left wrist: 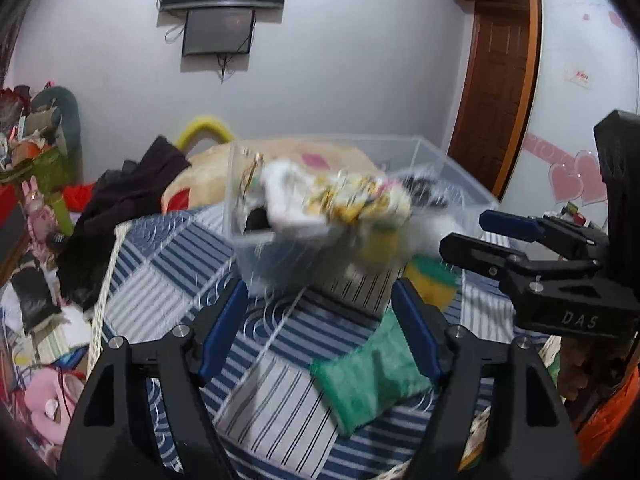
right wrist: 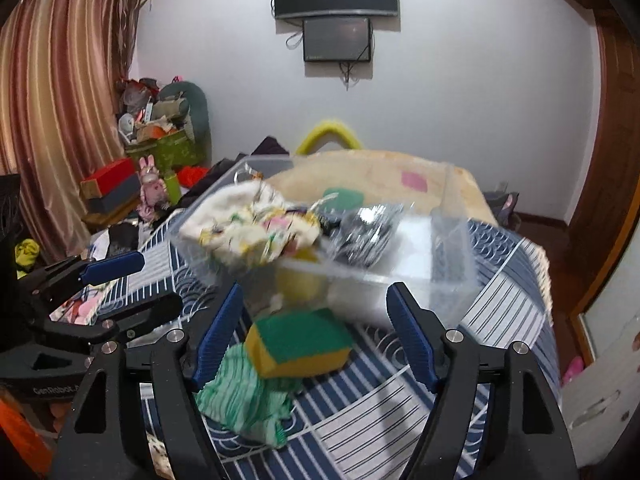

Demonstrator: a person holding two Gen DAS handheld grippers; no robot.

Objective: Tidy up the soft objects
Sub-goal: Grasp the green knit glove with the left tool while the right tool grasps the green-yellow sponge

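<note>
A clear plastic bin [left wrist: 448,184] [right wrist: 452,264] stands on the striped bed and holds a white and yellow patterned cloth [left wrist: 340,200] [right wrist: 252,236], a dark item and a yellow sponge. A green cloth [left wrist: 368,376] [right wrist: 244,392] lies on the bed in front of the bin. A yellow and green sponge [left wrist: 434,280] [right wrist: 300,340] lies beside it. My left gripper [left wrist: 320,328] is open and empty, just in front of the bin; it also shows in the right wrist view [right wrist: 132,284]. My right gripper [right wrist: 316,340] is open and empty around the sponge; it also shows in the left wrist view [left wrist: 464,232].
The bed [left wrist: 168,280] has a blue and white striped cover. A beige blanket [right wrist: 400,172] and dark clothes [left wrist: 128,192] lie behind the bin. Boxes and toys [right wrist: 140,168] are piled at the left by the curtain. A wooden door [left wrist: 496,100] stands at the right.
</note>
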